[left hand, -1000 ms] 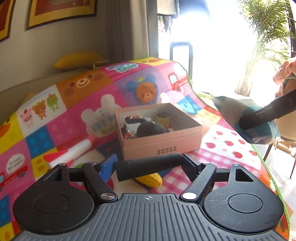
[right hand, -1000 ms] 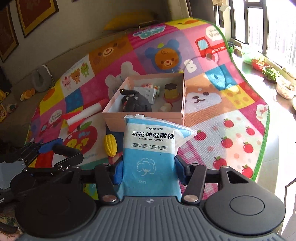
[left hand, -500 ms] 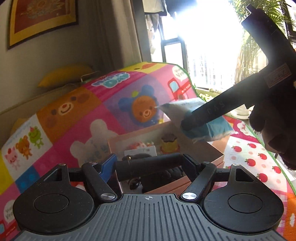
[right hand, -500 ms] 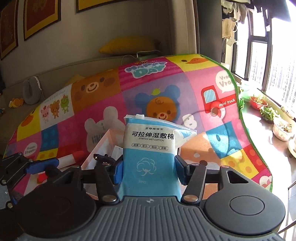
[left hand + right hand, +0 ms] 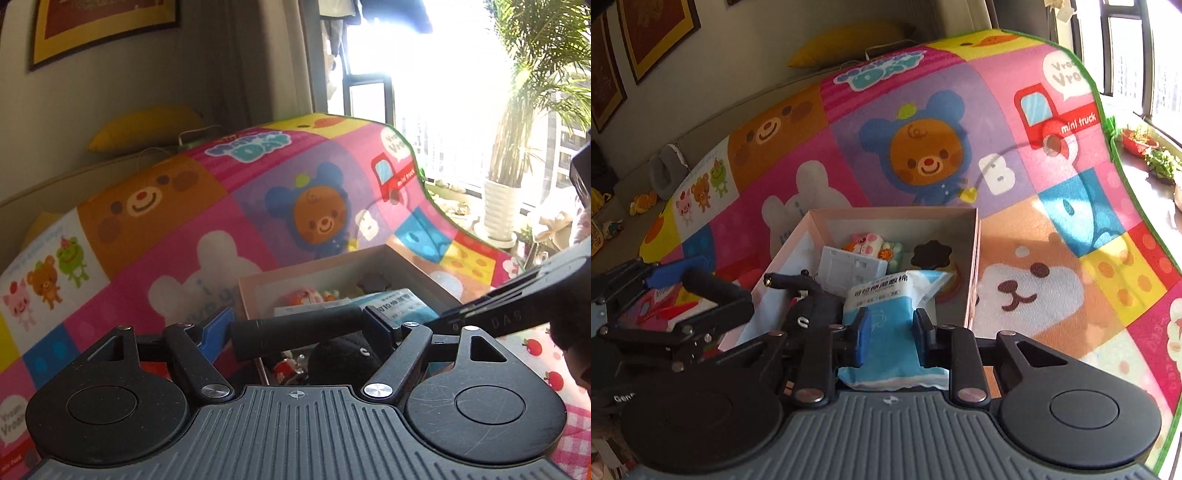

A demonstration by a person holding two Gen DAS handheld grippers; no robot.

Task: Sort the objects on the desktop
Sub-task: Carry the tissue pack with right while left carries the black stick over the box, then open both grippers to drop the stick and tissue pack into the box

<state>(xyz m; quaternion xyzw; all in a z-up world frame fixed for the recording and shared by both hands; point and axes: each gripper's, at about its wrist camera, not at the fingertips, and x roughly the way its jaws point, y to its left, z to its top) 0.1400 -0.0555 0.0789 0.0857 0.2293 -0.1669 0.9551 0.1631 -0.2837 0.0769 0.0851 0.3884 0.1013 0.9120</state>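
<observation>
A pink open box [image 5: 973,258] stands on the cartoon play mat and holds a black plush [image 5: 816,310], a white card [image 5: 849,269], small toys and a dark flower-shaped piece [image 5: 931,254]. My right gripper [image 5: 891,332] is over the box's near side, shut on a blue-and-white pack of wet cotton pads [image 5: 894,317] whose top tips into the box. My left gripper [image 5: 295,332] is shut on a black cylinder [image 5: 295,332] just in front of the box [image 5: 314,273]. The pack [image 5: 399,306] also shows in the left wrist view.
The colourful play mat [image 5: 923,147] covers the surface and ends in a green edge at the right. A yellow cushion [image 5: 144,125] lies behind it by the wall. Potted plants [image 5: 498,206] stand at the window. The left gripper [image 5: 683,295] shows in the right wrist view.
My right gripper has come down and tilted forward, so the pack now dips into the box. My left gripper has moved little and still holds the cylinder.
</observation>
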